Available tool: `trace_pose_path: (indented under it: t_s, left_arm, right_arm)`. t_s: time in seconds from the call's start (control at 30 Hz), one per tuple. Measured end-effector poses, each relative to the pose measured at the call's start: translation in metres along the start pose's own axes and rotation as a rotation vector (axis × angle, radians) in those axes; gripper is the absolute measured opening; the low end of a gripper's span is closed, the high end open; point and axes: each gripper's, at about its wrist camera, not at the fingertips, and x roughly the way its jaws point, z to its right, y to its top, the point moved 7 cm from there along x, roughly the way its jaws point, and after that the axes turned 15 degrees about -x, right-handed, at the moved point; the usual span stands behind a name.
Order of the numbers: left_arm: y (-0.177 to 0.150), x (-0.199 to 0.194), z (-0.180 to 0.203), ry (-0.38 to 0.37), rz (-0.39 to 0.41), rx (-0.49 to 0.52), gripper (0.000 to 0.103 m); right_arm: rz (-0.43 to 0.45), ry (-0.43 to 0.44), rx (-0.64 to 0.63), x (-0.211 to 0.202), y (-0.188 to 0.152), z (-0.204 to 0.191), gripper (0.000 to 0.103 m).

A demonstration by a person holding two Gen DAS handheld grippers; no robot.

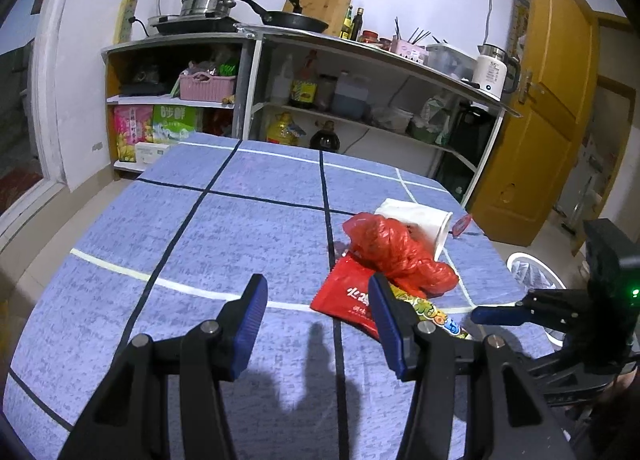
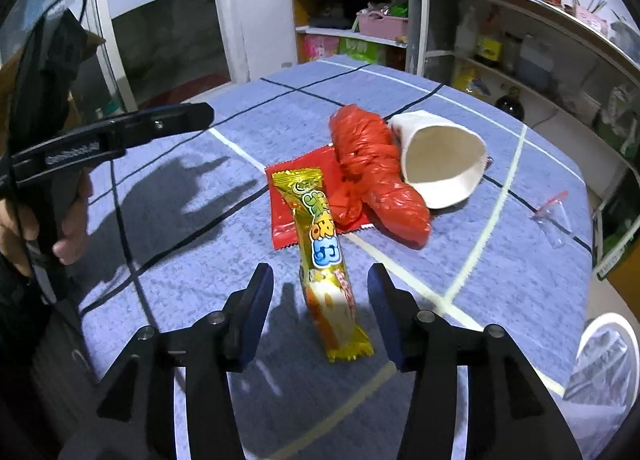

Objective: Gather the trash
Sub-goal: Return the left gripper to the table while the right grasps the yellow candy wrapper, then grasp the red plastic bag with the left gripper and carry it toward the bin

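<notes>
right gripper jaws apart astride 1 yellow wrapper, unpinched | left gripper open, empty | 1 paper cup

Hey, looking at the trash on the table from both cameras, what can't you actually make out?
- Yellow snack wrapper: left wrist view, mostly behind the left tool's finger.
- Red sachet: right wrist view, partly under the wrapper and the red plastic bag; print hidden.
- White bin: cut off by the frame edge in both views, contents unclear.
- Clear zip bag: too small to show contents.
</notes>
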Motion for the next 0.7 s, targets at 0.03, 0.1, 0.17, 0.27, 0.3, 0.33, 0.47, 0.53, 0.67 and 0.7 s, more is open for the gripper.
trace_pose_path:
  t_s: [0.03,0.1,0.17,0.27,0.3,0.33,0.47,0.53,0.67,0.7]
  left_arm:
    - [0.0,0.001,0.0,-0.002,-0.004,0.0,0.055]
    - [-0.001,0.003,0.001,-0.003,-0.013,0.001,0.055]
    - [-0.001,0.006,0.002,-0.005,-0.022,0.003,0.055]
    - [-0.002,0.011,0.006,-0.016,-0.042,0.006,0.055]
    - [-0.002,0.013,0.007,-0.019,-0.048,0.007,0.055]
    - [-0.003,0.015,0.009,-0.023,-0.055,0.007,0.055]
    - [-0.004,0.025,0.02,-0.062,-0.091,-0.022,0.056]
    - [-0.006,0.034,0.029,-0.09,-0.119,-0.043,0.056]
    - [-0.01,0.055,0.053,-0.127,-0.166,-0.056,0.056]
    - [-0.009,0.062,0.059,-0.118,-0.171,-0.055,0.056]
  right_arm:
    - [0.0,0.0,0.0,0.0,0.0,0.0,0.05]
    - [-0.028,-0.001,0.0,0.009,0.0,0.0,0.05]
    - [-0.044,0.0,-0.008,0.014,0.001,-0.002,0.038]
    - [-0.054,0.006,-0.016,0.014,-0.001,-0.006,0.015]
    - [-0.054,0.0,-0.015,0.013,-0.002,-0.004,0.011]
    - [-0.051,-0.004,-0.015,0.01,-0.003,-0.004,0.01]
    - [-0.025,-0.041,0.015,-0.013,-0.011,0.006,0.01]
    - [-0.012,-0.084,0.048,-0.029,-0.019,0.019,0.01]
    - [-0.007,-0.121,0.087,-0.044,-0.03,0.034,0.01]
    - [-0.007,-0.141,0.112,-0.053,-0.038,0.044,0.01]
